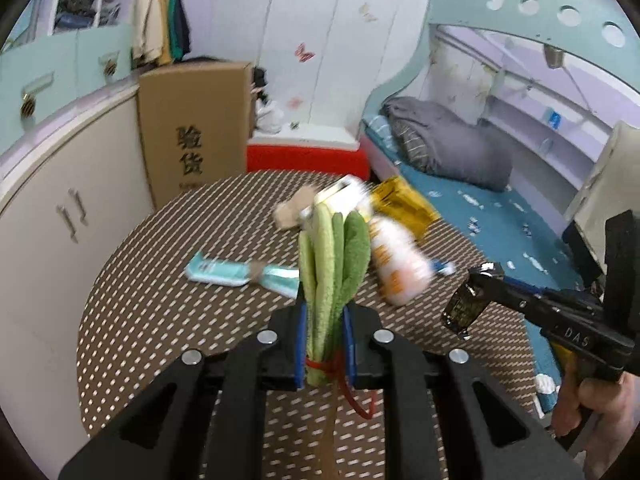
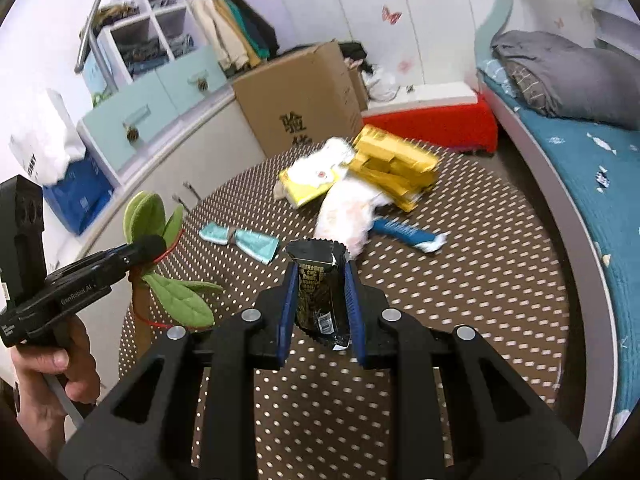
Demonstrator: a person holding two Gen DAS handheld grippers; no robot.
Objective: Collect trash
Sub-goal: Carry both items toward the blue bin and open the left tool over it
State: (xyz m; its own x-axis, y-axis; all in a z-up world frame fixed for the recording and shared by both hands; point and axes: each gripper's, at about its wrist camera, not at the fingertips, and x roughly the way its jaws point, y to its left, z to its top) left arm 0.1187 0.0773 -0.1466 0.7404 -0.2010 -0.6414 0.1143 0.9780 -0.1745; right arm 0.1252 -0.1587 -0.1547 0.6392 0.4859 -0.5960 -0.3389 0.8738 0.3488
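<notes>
My left gripper (image 1: pixel 325 320) is shut on a green plush leaf bundle (image 1: pixel 334 264) tied with red string, held above the table. The right wrist view shows it at the left (image 2: pixel 146 246) with the leaves (image 2: pixel 176 300) hanging. My right gripper (image 2: pixel 322 280) is shut on a crumpled black snack wrapper (image 2: pixel 320 296), also lifted off the table; the left wrist view shows that wrapper (image 1: pixel 464 304) at the right. Trash lies on the round dotted table (image 2: pixel 480 300): a teal wrapper (image 2: pixel 244 240), a white bag (image 2: pixel 348 212), a gold packet (image 2: pixel 396 164), a blue item (image 2: pixel 408 234).
A cardboard box (image 1: pixel 196 128) and a red bench (image 1: pixel 308 158) stand behind the table. White cabinets (image 1: pixel 60 220) run along the left, a bed (image 1: pixel 460 200) with a grey blanket along the right. A blue bag with a white liner (image 2: pixel 68 184) sits far left.
</notes>
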